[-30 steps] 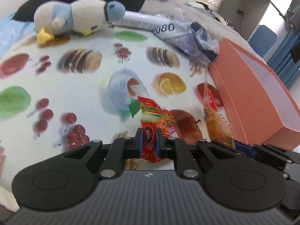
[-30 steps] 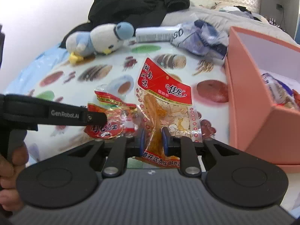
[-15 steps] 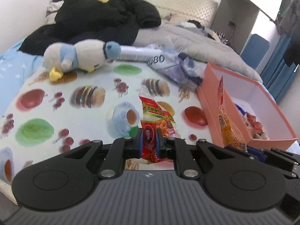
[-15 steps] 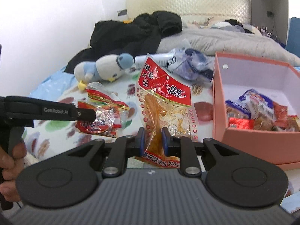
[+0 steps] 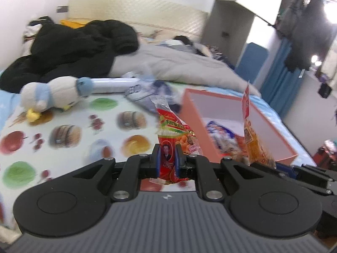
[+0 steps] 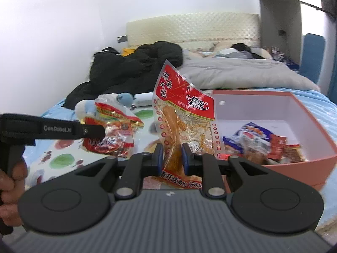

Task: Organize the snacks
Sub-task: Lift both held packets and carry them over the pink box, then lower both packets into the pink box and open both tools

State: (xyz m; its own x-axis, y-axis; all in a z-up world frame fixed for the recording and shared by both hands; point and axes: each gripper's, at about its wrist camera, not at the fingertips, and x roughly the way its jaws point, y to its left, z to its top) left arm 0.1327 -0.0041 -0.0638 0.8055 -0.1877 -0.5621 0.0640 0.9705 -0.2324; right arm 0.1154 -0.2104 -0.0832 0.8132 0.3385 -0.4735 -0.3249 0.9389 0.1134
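Note:
My left gripper [image 5: 166,158] is shut on a red snack packet with orange and green print [image 5: 174,132], held up above the fruit-print cloth [image 5: 63,135]. The same packet [image 6: 111,130] shows at the left of the right wrist view, pinched by the left gripper's black fingers [image 6: 90,129]. My right gripper [image 6: 172,158] is shut on a clear packet with a red header and orange contents [image 6: 183,113], which hangs upright in the air; that packet [image 5: 250,135] appears edge-on in the left wrist view. The open pink box [image 6: 311,162] lies to the right with several snack packets inside.
A white and blue plush bird [image 5: 52,93] lies on the cloth at the far left, beside a white tube [image 5: 113,85] and a crumpled blue bag [image 5: 155,92]. Black clothing [image 5: 73,50] and a grey duvet [image 5: 179,67] lie behind. A person's hand [image 6: 9,189] grips the left handle.
Both grippers have risen with their packets off the cloth and tilted up, so more of the room and the inside of the pink box now show.

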